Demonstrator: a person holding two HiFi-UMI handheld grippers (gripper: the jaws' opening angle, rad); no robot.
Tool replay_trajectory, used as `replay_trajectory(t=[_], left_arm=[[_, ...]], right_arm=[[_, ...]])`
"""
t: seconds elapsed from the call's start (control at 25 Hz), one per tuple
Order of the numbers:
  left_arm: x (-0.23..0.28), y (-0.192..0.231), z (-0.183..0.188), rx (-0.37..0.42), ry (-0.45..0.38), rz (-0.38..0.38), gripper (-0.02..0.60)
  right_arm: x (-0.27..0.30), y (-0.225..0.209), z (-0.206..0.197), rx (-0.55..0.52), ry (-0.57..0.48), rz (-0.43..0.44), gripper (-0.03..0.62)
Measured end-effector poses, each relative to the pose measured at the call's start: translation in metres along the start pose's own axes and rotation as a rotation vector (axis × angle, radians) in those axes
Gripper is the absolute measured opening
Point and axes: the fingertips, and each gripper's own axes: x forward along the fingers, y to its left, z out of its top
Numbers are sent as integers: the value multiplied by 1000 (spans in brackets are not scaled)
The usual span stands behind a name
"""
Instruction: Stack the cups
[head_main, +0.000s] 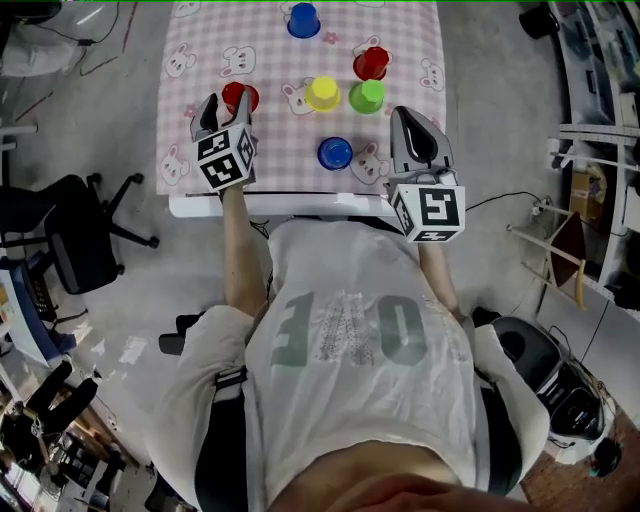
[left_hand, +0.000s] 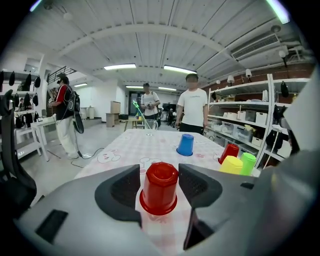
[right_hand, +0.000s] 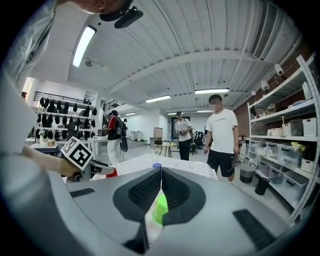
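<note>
Several upturned cups stand on the pink checked tablecloth (head_main: 270, 50): a blue cup (head_main: 303, 20) far back, a red cup (head_main: 371, 63), a yellow cup (head_main: 322, 93), a green cup (head_main: 367, 96), a second blue cup (head_main: 335, 153) near the front edge, and a second red cup (head_main: 240, 97) at the left. My left gripper (head_main: 228, 108) is open around that red cup (left_hand: 160, 187), with a narrow gap at each pad. My right gripper (head_main: 408, 120) hovers at the table's front right, shut and empty. Its pads meet at the tips (right_hand: 160, 172), and the green cup (right_hand: 160, 209) shows below them.
The other cups (left_hand: 231, 164) cluster to the right of the left gripper. A clear glass (left_hand: 150, 127) stands at the table's far end. People stand beyond it (left_hand: 192, 107). Shelves (left_hand: 250, 120) line the right side. An office chair (head_main: 70, 240) sits left of the table.
</note>
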Motion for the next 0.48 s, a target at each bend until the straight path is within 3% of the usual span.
replay_trajectory(t=[0.28,0.48], left_arm=[[-1,-4,4,17,3,-48,216],[-11,-37,25,58,-46,-130,213]], right_arm=[[-5,-4,-2,1,3,-22,29],[-6,-3,-1,-2,0,-24,29]])
